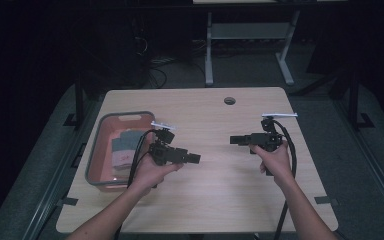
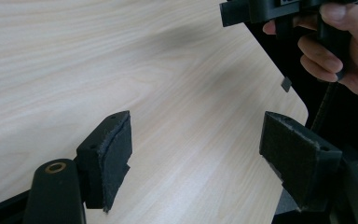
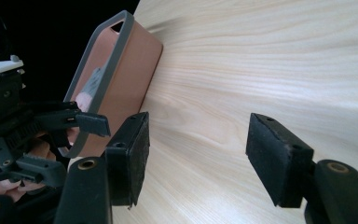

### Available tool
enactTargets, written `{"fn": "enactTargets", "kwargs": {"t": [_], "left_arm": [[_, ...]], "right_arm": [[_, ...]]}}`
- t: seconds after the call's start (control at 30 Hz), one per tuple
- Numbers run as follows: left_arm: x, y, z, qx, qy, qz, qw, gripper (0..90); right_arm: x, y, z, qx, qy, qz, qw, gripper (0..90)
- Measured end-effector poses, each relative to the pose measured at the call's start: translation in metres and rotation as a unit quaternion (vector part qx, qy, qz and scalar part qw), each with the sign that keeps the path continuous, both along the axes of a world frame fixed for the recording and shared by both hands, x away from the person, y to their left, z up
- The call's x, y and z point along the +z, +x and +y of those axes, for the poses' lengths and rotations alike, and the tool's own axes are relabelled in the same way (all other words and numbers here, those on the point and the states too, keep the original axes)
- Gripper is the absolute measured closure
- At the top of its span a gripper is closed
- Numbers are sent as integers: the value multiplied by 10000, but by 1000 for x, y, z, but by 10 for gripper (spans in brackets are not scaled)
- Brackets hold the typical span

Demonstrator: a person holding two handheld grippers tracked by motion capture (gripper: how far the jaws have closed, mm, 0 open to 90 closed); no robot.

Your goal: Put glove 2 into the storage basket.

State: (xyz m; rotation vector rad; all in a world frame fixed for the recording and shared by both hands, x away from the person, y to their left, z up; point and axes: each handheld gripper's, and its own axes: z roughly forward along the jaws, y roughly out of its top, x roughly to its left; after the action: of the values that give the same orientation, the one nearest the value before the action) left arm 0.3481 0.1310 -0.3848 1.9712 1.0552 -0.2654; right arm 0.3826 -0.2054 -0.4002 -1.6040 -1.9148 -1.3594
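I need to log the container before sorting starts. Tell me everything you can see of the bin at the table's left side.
The bin is a shallow rectangular tub, salmon-pink with a grey rim, plastic by its look, with a handle cut-out in its far end. It sits flat and upright on the wooden table near the left edge. Folded cloth pieces, grey and pink, lie inside. The left gripper points away from it over the table, jaws open; nothing grips the bin.

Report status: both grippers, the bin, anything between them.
Left gripper open, nothing between jaws, beside the bin. Right gripper open, nothing held, facing left gripper. Folded cloths in bin, untouched. Bare table between the grippers.
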Motion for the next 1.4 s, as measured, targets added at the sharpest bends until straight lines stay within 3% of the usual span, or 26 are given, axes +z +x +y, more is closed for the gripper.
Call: {"fn": "enactTargets", "kwargs": {"t": [0.43, 1.4], "left_arm": [[-12, -12, -10, -117, -39, -19, 9999, 250], [-41, -33, -34, -433, -17, -3, 9991, 247]], "right_arm": [[-11, -12, -25, -184, -104, 96, 9997, 382], [-43, -35, -56, -377, -25, 303, 9988, 367]]}}
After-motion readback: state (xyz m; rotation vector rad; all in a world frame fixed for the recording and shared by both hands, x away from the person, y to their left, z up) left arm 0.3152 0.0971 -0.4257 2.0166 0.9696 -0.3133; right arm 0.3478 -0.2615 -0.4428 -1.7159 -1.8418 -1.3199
